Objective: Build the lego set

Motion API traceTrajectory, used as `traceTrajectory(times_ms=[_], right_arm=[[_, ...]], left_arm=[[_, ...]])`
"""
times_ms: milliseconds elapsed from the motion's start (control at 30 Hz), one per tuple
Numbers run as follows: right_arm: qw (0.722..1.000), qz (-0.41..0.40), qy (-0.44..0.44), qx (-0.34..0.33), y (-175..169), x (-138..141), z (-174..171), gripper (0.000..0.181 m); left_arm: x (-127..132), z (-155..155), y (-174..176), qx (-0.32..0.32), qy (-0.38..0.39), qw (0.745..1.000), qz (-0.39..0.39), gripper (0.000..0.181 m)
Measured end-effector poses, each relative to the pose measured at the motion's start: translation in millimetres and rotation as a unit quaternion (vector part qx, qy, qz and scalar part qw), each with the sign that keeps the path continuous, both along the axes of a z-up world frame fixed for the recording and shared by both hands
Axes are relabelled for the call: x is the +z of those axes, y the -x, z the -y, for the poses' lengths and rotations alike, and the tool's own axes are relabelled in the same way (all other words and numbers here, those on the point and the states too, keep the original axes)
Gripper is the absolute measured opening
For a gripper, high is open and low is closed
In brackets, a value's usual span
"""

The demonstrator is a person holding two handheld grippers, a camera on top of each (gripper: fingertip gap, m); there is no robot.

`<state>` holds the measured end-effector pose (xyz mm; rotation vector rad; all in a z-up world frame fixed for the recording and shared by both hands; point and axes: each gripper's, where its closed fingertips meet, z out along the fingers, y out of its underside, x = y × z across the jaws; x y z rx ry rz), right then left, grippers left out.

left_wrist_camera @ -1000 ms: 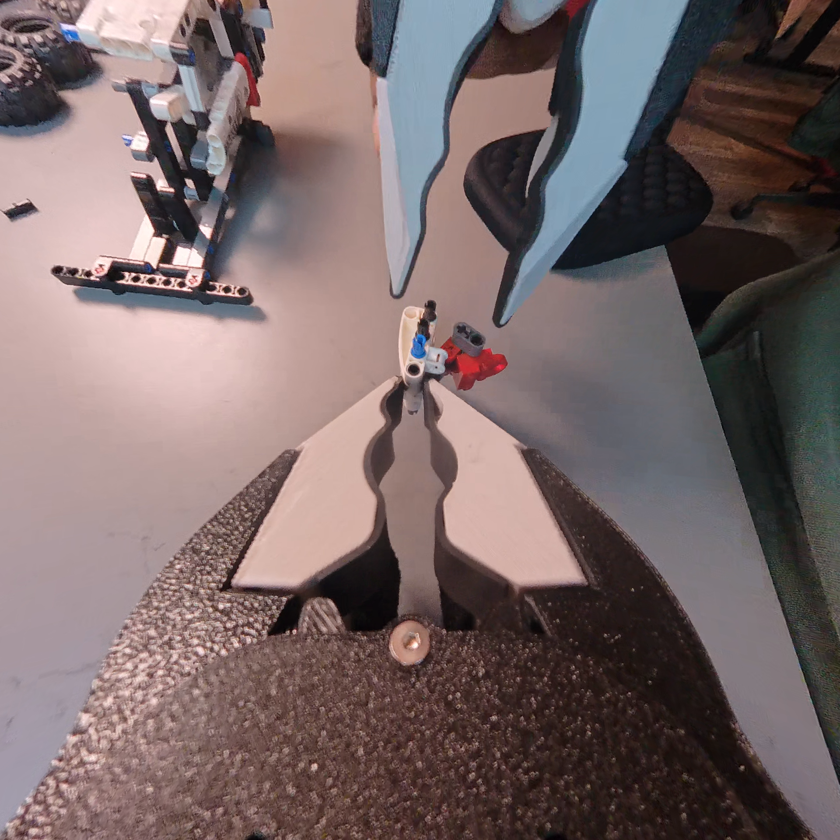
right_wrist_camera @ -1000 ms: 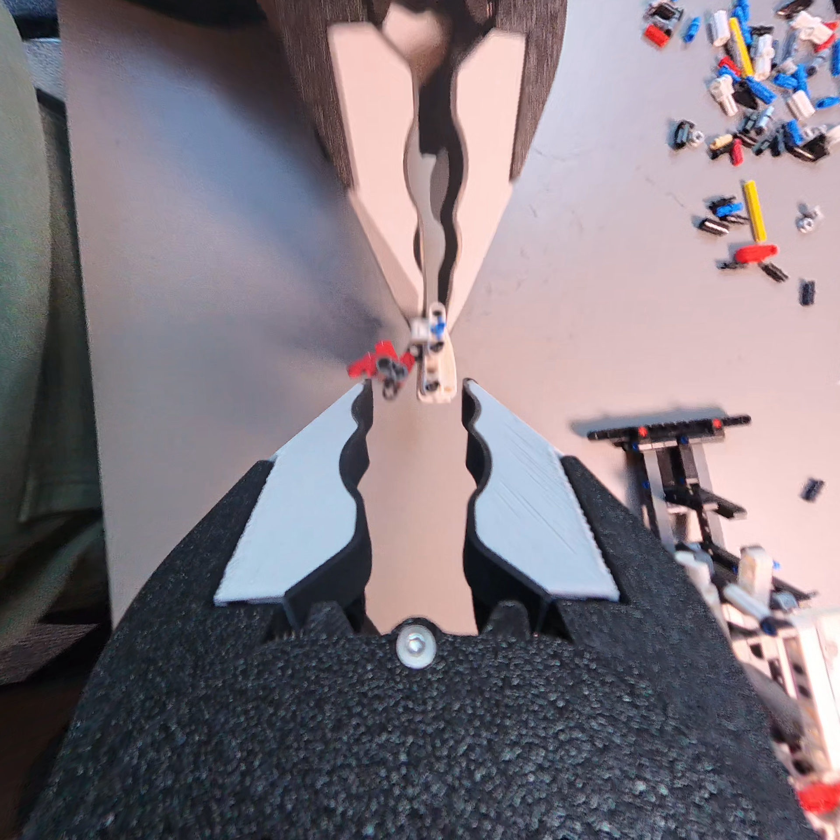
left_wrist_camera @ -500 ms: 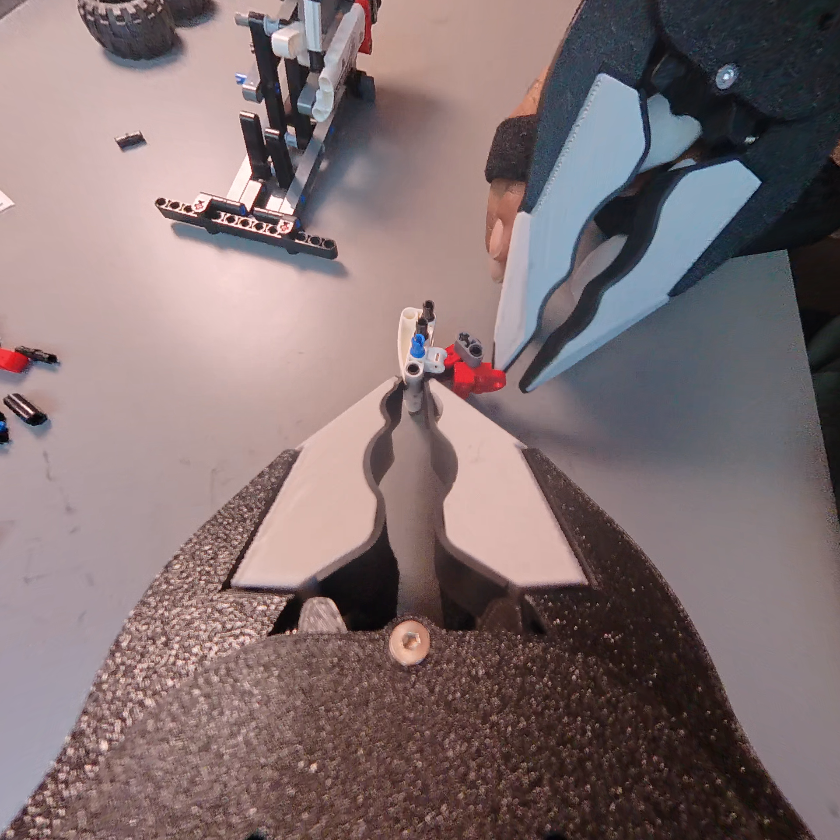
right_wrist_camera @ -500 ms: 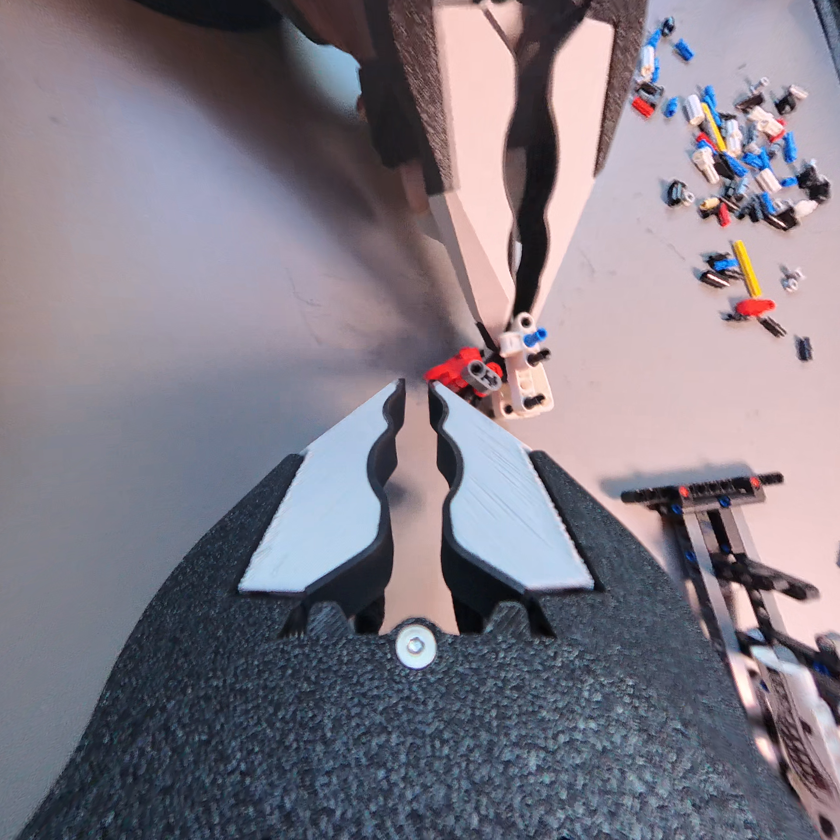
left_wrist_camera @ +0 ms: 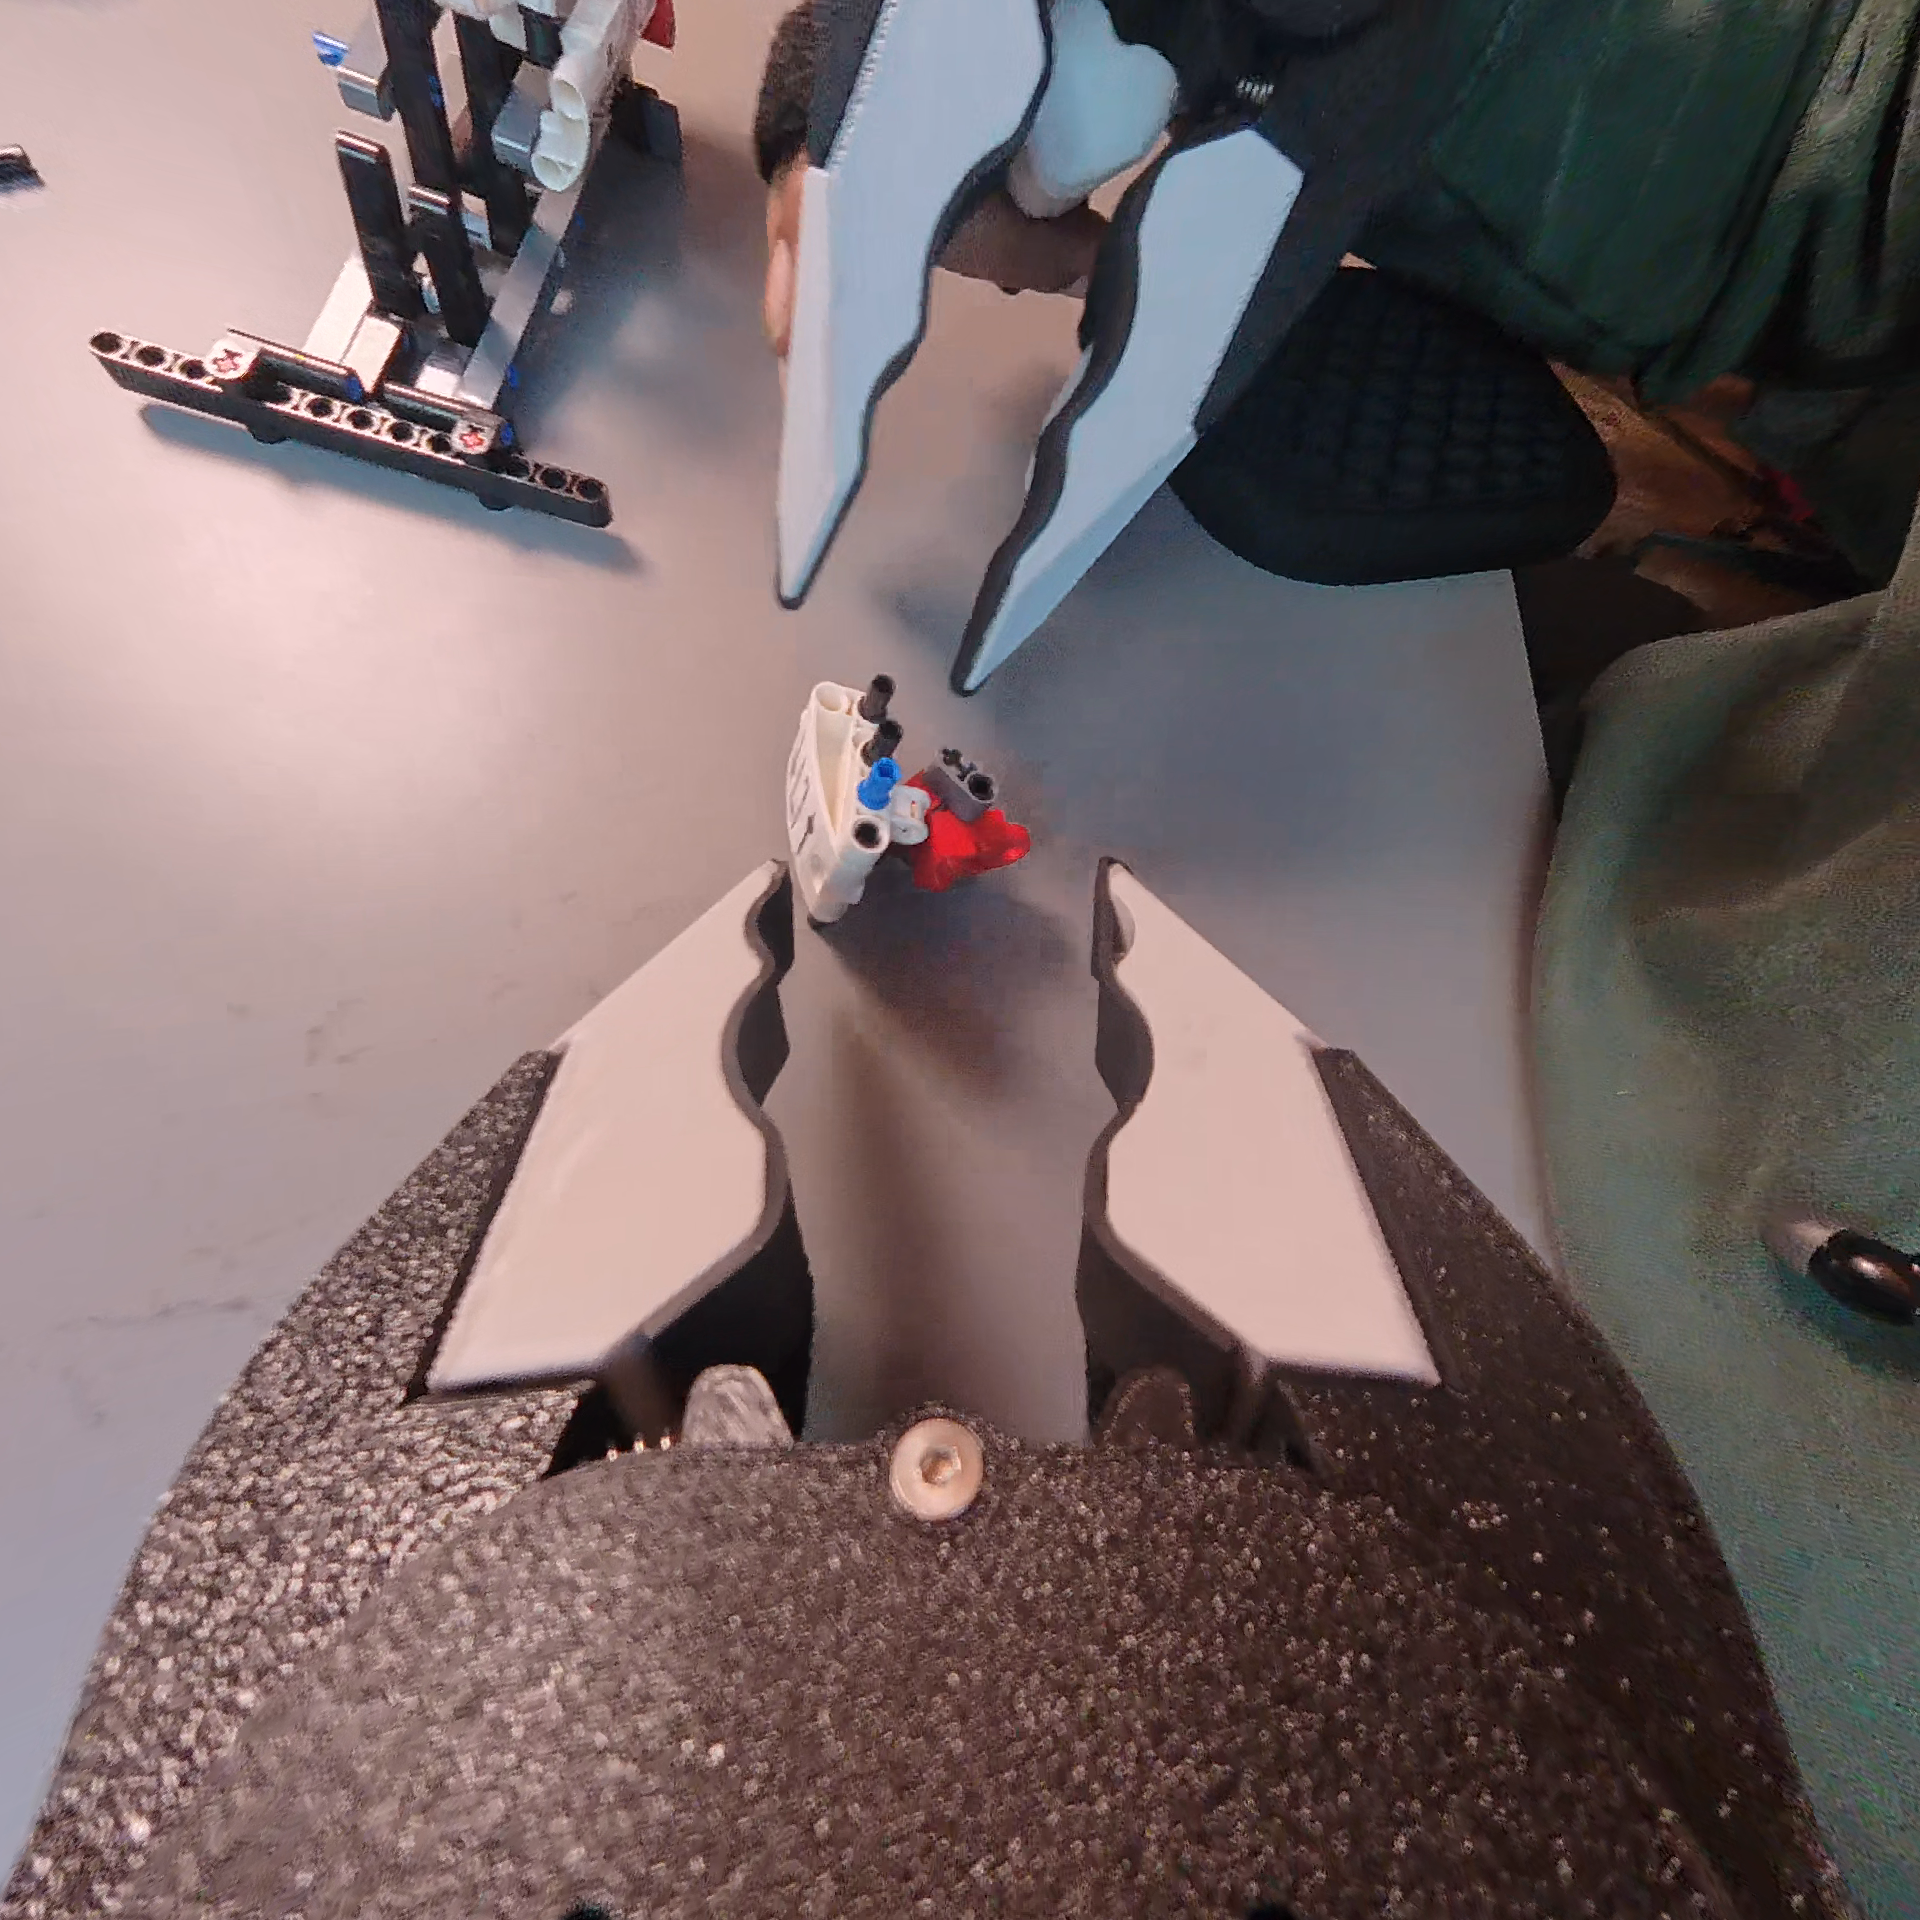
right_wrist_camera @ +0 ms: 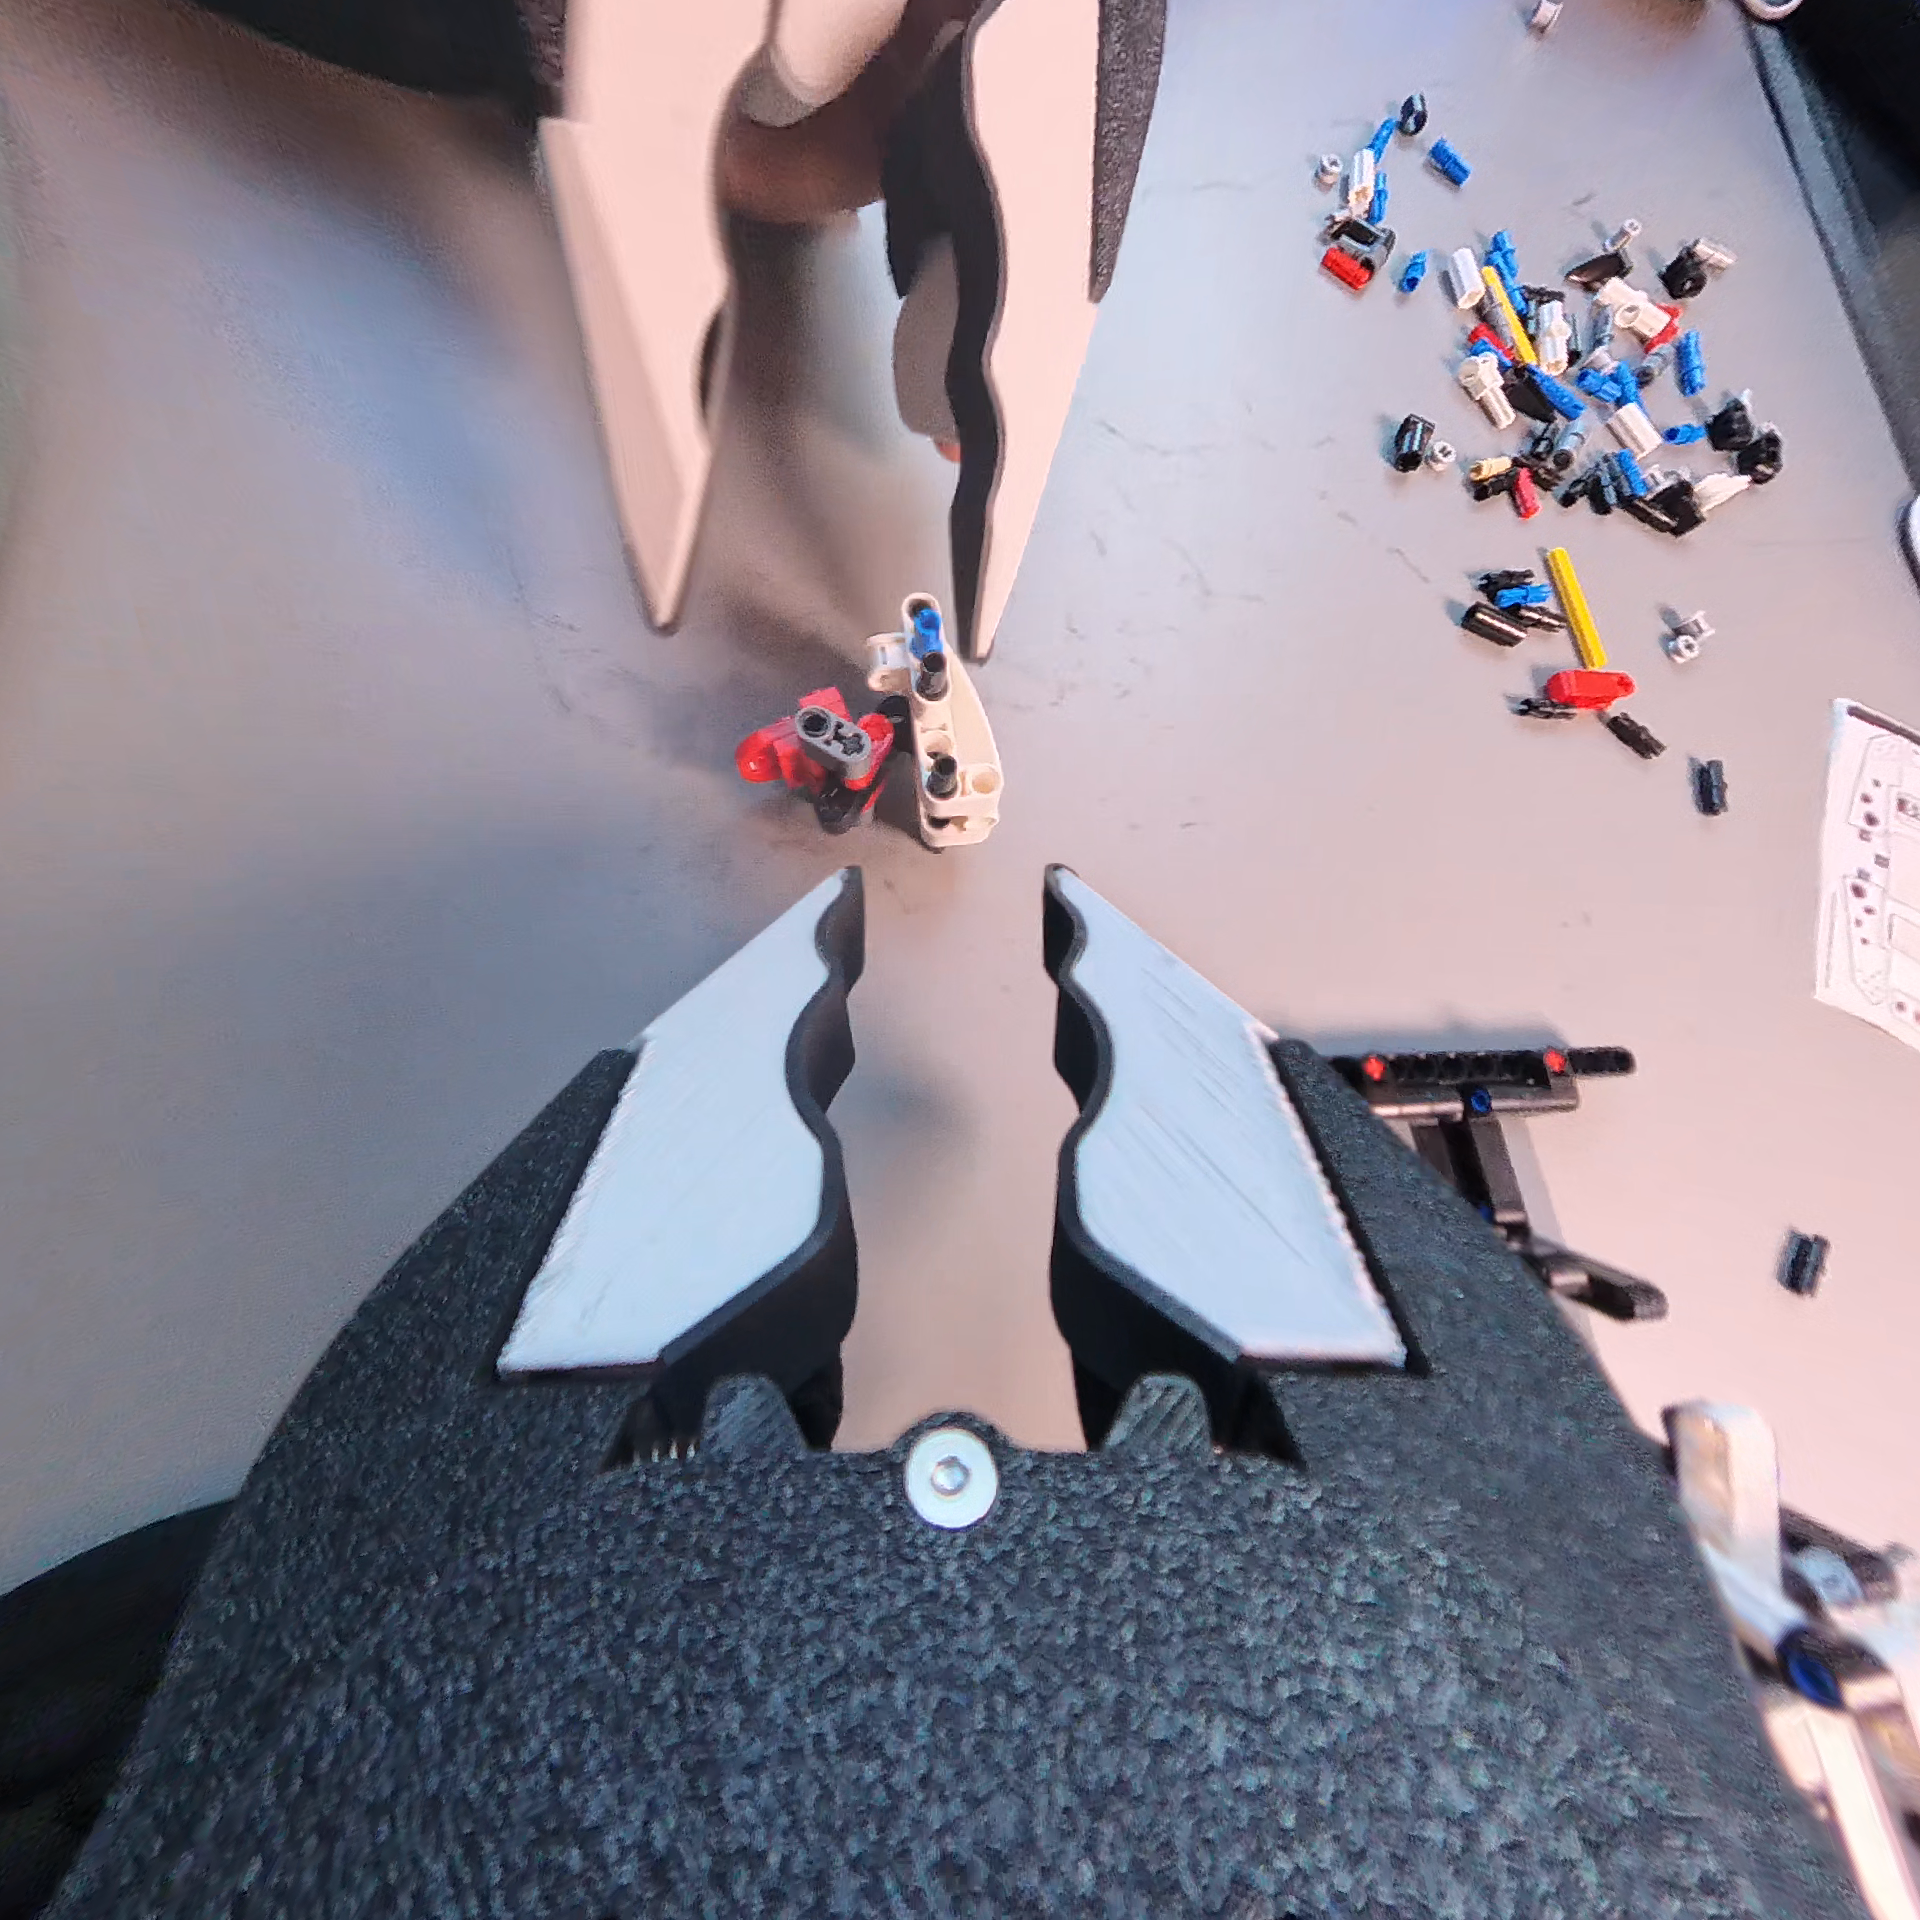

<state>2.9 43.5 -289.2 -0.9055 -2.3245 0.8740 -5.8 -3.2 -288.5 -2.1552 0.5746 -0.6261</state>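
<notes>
A small sub-assembly (left_wrist_camera: 868, 805) of a white curved piece with blue and black pins, a grey connector and a red part lies on the grey table. My left gripper (left_wrist_camera: 943, 878) is open and empty, its left fingertip just beside the white piece. My right gripper (right_wrist_camera: 951, 878) is open and empty, just short of the same sub-assembly (right_wrist_camera: 904, 727). Each gripper shows in the other's view, facing across the sub-assembly: the right one (left_wrist_camera: 878, 639) and the left one (right_wrist_camera: 821, 639).
The larger black, white and grey lego model (left_wrist_camera: 416, 291) stands on the table at far left, also in the right wrist view (right_wrist_camera: 1475, 1101). Loose pins and connectors (right_wrist_camera: 1558, 384) and an instruction sheet (right_wrist_camera: 1870, 873) lie at right. The table edge (left_wrist_camera: 1527, 727) and a black chair (left_wrist_camera: 1392, 436) are nearby.
My left gripper has opened and let go of the sub-assembly, which now lies on the table. My right gripper has opened wider and drawn back slightly.
</notes>
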Motion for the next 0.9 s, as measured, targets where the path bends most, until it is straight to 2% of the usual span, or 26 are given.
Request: traceTrajectory(times_ms=[167,333,500,700,900], right_arm=[[1.000,0.004,-0.005,0.024,13.7,-9.7,13.6,0.047],[1.000,-0.001,0.001,0.007,20.8,-16.9,19.6,0.050],[1.000,-0.005,-0.009,0.021,18.5,-18.3,19.0,0.035],[0.999,-0.013,0.006,0.046,14.7,-15.1,21.3,0.019],[0.998,-0.013,0.012,0.058,19.9,-15.0,22.0,0.018]], left_arm=[[-18.6,-3.4,-11.9,0.013,0.020,0.998,-0.051,0.069],[-23.9,-3.0,-13.9,0.013,0.022,0.997,-0.076,0.062],[-25.5,-2.5,-8.5,0.011,0.019,0.996,-0.091,0.038],[-26.5,3.1,-6.7,-0.012,0.011,0.995,-0.103,0.035],[-26.8,3.9,-1.2,-0.034,0.006,0.993,-0.112,0.035]])
